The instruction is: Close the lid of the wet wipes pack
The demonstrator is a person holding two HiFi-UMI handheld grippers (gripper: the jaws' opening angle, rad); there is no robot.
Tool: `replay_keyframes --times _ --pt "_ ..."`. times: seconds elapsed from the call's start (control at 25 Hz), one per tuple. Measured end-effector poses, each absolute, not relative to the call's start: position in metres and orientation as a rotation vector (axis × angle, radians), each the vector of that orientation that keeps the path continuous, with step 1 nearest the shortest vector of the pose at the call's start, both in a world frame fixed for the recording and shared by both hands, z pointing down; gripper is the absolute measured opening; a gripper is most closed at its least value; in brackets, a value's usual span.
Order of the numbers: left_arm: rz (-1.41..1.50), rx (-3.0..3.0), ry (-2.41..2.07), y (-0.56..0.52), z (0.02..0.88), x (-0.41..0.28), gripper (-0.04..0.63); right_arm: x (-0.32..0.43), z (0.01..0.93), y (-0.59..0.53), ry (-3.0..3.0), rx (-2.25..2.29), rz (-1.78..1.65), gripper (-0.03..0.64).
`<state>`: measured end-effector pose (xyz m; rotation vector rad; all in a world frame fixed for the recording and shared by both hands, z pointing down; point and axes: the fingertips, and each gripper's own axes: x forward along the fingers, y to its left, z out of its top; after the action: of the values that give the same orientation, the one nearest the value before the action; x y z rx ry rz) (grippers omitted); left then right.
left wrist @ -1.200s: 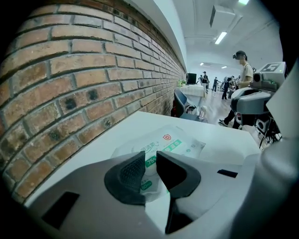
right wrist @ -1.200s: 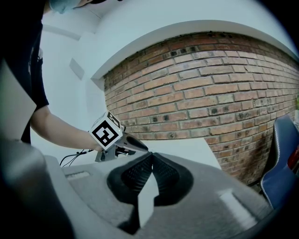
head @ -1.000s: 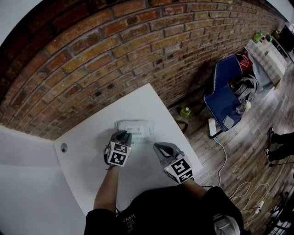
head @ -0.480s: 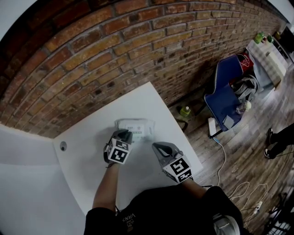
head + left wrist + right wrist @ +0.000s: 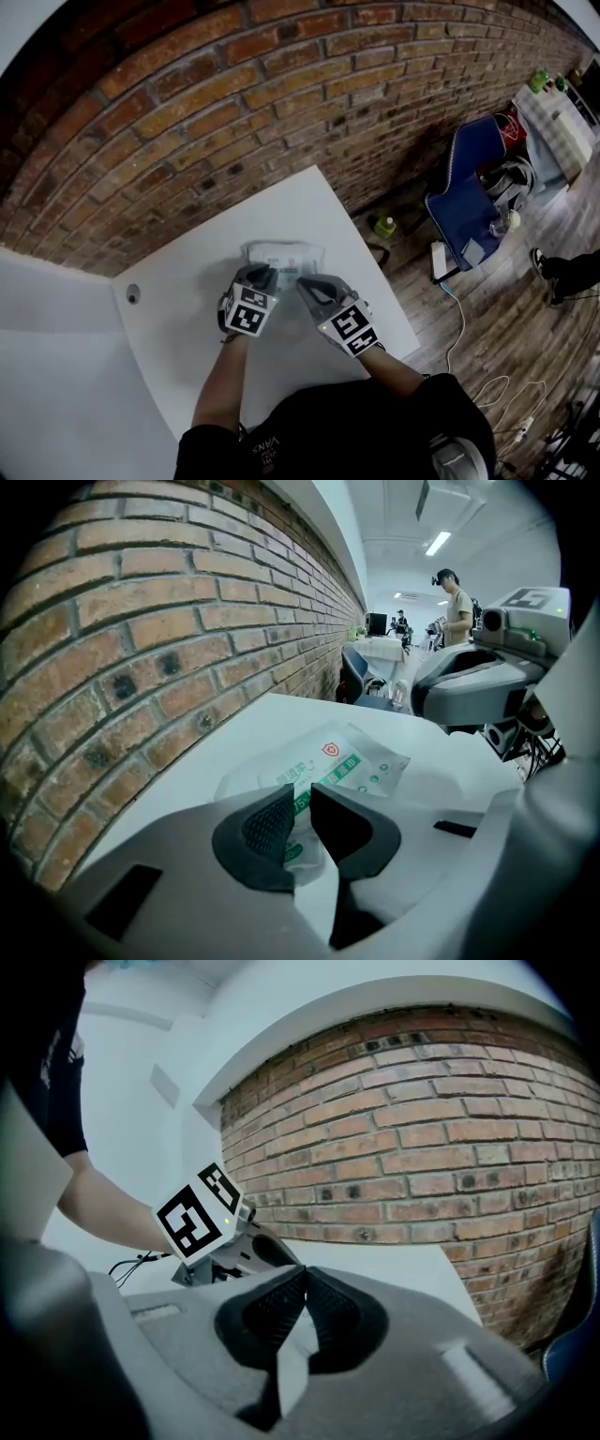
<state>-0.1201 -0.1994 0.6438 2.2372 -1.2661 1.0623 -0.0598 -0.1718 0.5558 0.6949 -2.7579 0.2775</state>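
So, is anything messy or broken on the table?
Nothing looks spilled or broken. The wet wipes pack sits on the white table. It is only bunched up at its near end, where the left gripper pinches it.

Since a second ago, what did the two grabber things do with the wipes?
The right gripper moved forward and left across the table, close up to the wet wipes pack; its jaws are shut, holding nothing. The left gripper stayed put, shut on the pack's near edge. The pack did not move.
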Motion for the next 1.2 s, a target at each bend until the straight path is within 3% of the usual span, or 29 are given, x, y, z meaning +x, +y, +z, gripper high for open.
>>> replay_keyframes --times 1.2 --pt "1.018 2.232 -1.271 -0.199 0.647 -0.123 0.066 -0.113 0.623 -0.192 -2.470 0.554 0.142 -0.002"
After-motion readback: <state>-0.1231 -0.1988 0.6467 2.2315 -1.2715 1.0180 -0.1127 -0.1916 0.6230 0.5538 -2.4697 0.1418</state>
